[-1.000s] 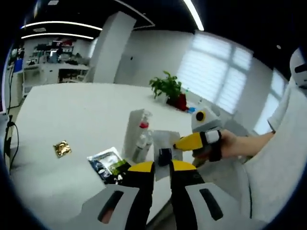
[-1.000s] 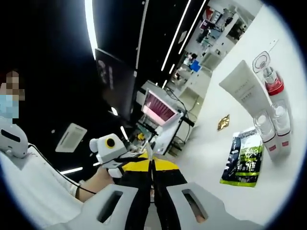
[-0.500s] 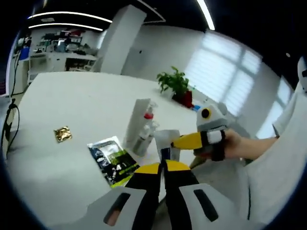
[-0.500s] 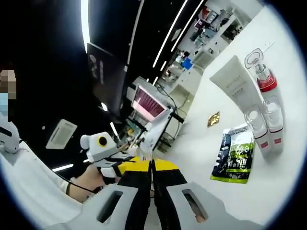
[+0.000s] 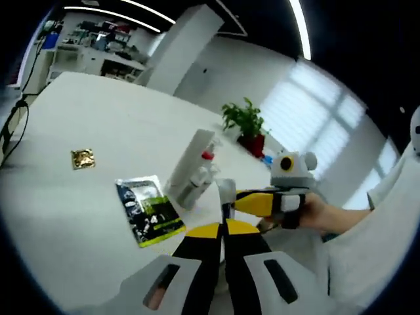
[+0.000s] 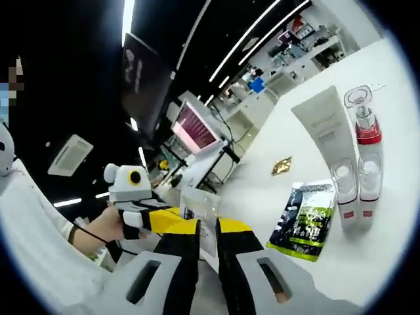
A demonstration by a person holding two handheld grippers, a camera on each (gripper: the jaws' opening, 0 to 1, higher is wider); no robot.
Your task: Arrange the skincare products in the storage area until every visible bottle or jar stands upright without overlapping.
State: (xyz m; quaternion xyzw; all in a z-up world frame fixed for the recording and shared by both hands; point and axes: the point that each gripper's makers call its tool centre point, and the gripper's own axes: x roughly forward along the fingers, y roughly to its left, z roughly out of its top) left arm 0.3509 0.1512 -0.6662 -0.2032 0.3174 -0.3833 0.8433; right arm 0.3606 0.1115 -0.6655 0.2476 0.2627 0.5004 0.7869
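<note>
A white tube [image 5: 190, 159] [image 6: 323, 128] stands on the white table [image 5: 79, 118] with a red-collared pump bottle [image 5: 207, 157] [image 6: 365, 125] and two small clear-capped bottles [image 6: 345, 193] beside it. A green-black sachet [image 5: 147, 210] [image 6: 303, 216] lies flat in front of them. My left gripper [image 5: 221, 231] is shut on a thin silvery sachet [image 5: 226, 191] [image 6: 199, 205] held above the table edge. My right gripper [image 6: 208, 226] stands open around that same sachet. In the left gripper view it [image 5: 252, 202] reaches in from the right, held by a hand.
A small gold packet [image 5: 83, 158] [image 6: 282, 166] lies alone further out on the table. A potted plant [image 5: 244, 121] stands at the far edge. Desks and a lit monitor [image 6: 193, 125] stand beyond the table. A person's white sleeve [image 5: 367, 249] is at the right.
My left gripper's jaws have shut on the silvery sachet. My right gripper's jaws, shut on it before, have parted. Both views have shifted with the hands.
</note>
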